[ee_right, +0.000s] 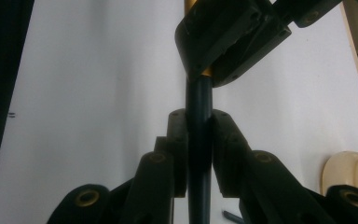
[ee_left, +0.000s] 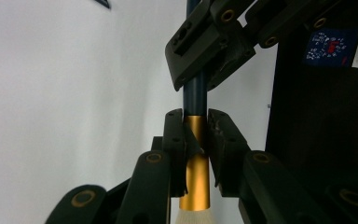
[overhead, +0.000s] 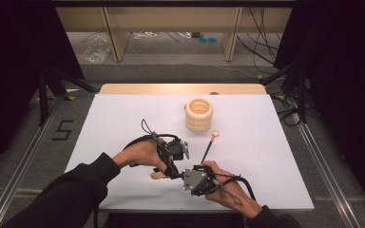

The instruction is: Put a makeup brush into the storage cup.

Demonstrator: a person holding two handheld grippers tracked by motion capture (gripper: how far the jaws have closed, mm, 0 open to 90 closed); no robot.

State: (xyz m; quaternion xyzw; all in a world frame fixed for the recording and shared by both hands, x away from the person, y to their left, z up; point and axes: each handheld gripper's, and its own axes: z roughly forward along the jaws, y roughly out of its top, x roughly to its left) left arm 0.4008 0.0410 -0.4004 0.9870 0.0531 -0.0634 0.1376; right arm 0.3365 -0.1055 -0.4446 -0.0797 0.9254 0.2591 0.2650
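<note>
A brush with a dark blue handle (ee_right: pixel 199 100), a gold ferrule (ee_left: pixel 196 177) and pale bristles (overhead: pixel 157 175) is held low over the white table near its front edge. My left gripper (ee_left: pixel 196 126) is shut on the gold ferrule. My right gripper (ee_right: pixel 199 126) is shut on the dark handle a short way further along. The two sets of jaws nearly meet, the left gripper (overhead: pixel 172 171) coming from the upper left and the right gripper (overhead: pixel 182 174) from the right. In each gripper view the other gripper's jaws clamp the brush just ahead.
A cream ribbed ring-shaped holder (overhead: pixel 199 114) stands at the middle back of the white table (overhead: pixel 123 123). A second dark stick with a pale round end (overhead: pixel 209 145) lies between the holder and my right hand. Dark floor and rails flank the table.
</note>
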